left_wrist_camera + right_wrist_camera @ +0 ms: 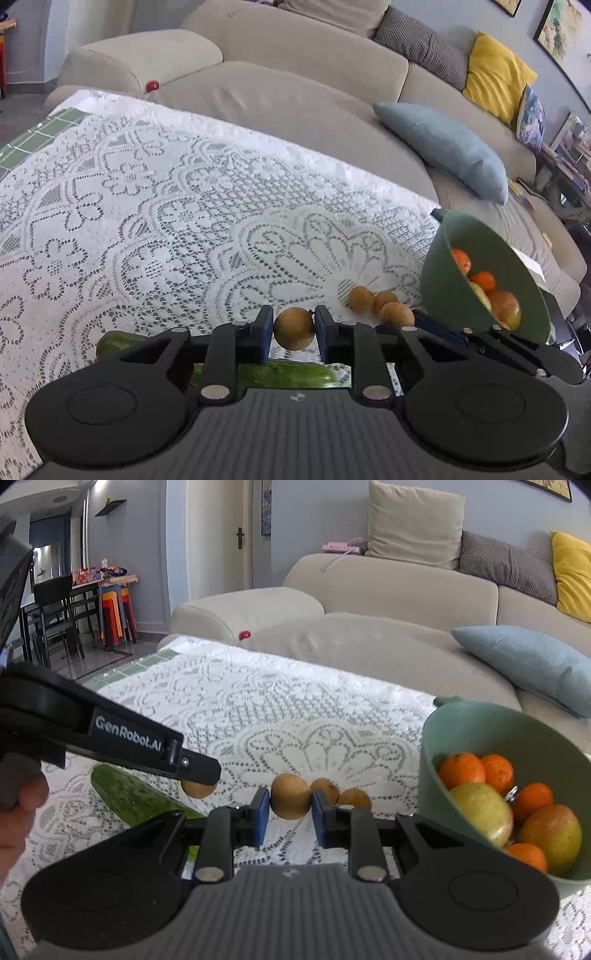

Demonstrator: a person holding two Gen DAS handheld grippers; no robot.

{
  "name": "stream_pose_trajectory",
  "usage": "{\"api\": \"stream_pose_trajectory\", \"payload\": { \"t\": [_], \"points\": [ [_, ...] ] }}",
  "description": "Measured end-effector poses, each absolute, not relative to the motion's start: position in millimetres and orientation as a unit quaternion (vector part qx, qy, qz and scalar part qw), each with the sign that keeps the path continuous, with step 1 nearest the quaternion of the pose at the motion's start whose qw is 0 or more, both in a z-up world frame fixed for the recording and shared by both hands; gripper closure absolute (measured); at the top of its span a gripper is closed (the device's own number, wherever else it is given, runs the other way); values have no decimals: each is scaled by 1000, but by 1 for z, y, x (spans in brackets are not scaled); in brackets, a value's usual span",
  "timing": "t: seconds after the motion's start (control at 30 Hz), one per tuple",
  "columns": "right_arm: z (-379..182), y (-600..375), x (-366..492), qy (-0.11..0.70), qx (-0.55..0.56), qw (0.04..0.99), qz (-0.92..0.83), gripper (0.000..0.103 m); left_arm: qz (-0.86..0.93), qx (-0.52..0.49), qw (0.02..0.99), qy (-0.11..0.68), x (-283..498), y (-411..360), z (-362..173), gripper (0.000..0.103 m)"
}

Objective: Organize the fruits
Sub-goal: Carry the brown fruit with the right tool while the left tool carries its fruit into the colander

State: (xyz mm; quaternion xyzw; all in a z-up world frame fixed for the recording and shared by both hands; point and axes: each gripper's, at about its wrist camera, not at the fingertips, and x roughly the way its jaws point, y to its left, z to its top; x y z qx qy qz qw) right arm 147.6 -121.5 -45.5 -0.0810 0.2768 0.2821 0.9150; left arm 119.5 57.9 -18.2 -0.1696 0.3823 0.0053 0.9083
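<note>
A kiwi (294, 328) is clamped in the left gripper (294, 334) and another kiwi (291, 800) in the right gripper (288, 818), above the lace cloth (258, 701), with the green bowl (428, 775) lying rightward, nearer the right gripper.

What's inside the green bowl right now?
The green plastic bowl holds four orange mandarins and two yellow-red apples. Anything beneath them, and the bowl's bottom, is covered by the fruit and near rim.
</note>
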Motion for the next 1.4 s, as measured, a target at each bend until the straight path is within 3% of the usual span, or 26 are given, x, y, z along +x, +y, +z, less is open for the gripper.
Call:
{"api": "stream_pose_trajectory", "payload": {
  "t": [0.73,1.4],
  "points": [
    [2,-186,150,242,-116,945,190,82,-6,-199,928,316,132,-24,30,77],
    [-14,-232,196,311,-108,936,123,82,-63,-246,890,379,184,-76,2,77]
  ]
}}
